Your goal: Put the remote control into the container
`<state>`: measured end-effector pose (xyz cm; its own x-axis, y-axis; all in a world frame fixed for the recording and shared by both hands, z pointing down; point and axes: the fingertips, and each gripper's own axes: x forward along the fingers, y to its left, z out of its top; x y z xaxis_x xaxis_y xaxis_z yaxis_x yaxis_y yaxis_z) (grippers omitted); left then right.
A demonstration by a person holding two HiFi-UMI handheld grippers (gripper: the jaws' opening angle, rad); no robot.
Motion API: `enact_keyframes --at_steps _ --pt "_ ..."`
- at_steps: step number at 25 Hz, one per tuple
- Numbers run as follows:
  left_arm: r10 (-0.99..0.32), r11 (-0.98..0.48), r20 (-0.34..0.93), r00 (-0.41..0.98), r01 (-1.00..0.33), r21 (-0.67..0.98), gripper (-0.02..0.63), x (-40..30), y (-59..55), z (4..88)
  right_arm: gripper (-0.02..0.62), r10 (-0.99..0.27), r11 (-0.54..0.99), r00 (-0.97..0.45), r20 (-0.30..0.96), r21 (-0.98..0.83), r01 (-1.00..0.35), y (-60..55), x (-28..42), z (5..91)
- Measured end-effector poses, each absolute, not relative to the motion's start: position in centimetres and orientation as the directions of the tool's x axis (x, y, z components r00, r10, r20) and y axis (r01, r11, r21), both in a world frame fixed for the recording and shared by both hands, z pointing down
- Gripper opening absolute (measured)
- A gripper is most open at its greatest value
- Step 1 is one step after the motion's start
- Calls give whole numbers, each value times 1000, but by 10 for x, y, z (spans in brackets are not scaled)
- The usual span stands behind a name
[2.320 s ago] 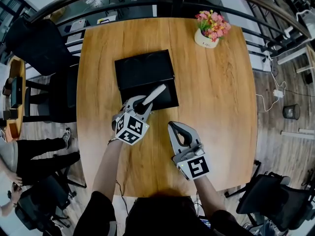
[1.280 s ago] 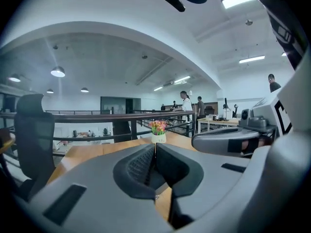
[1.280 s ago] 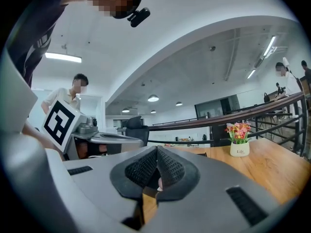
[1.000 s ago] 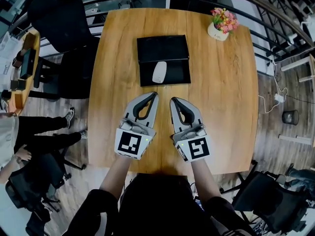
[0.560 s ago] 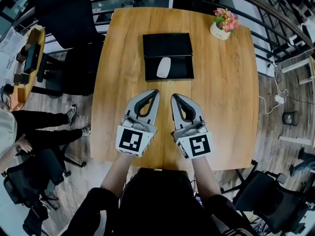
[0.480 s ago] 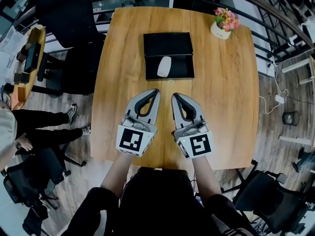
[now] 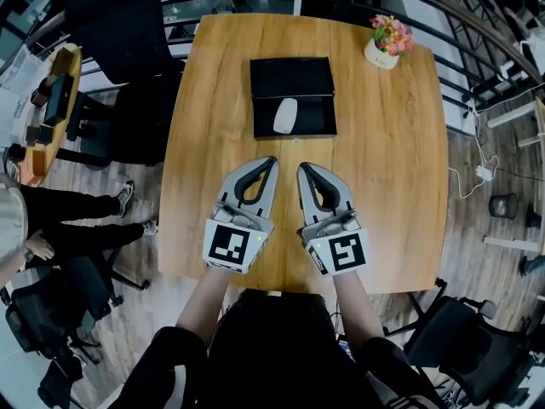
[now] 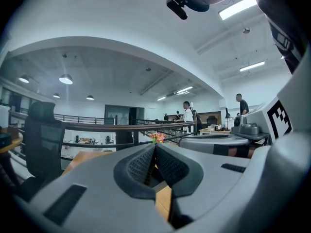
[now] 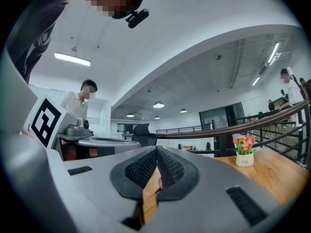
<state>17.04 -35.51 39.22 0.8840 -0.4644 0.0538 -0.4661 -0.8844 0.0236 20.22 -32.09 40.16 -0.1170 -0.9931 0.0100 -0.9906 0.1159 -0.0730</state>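
Observation:
A white remote control (image 7: 285, 115) lies inside the black open container (image 7: 294, 97) at the table's far middle. Both grippers rest side by side on the wooden table (image 7: 383, 160) near its front edge, well short of the container. My left gripper (image 7: 269, 162) is shut with nothing between its jaws, and its tips meet in the left gripper view (image 8: 155, 145). My right gripper (image 7: 301, 167) is likewise shut and empty, tips touching in the right gripper view (image 9: 157, 148).
A small white pot of pink flowers (image 7: 387, 42) stands at the table's far right corner, also seen as the flower pot (image 9: 244, 153). Black chairs (image 7: 119, 24) stand left of the table. A railing (image 9: 233, 125) runs behind the table. A person's legs (image 7: 77, 207) show at left.
The left gripper let go of the remote control, which now lies in the container, and drew back toward the front edge. Both grippers have stayed still for the last second.

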Motion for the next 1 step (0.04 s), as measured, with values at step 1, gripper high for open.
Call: enact_keyframes --at_steps 1 --pt "-465 -884 53 884 -466 24 13 170 -355 392 18 -993 116 -117 10 -73 -991 -321 202 402"
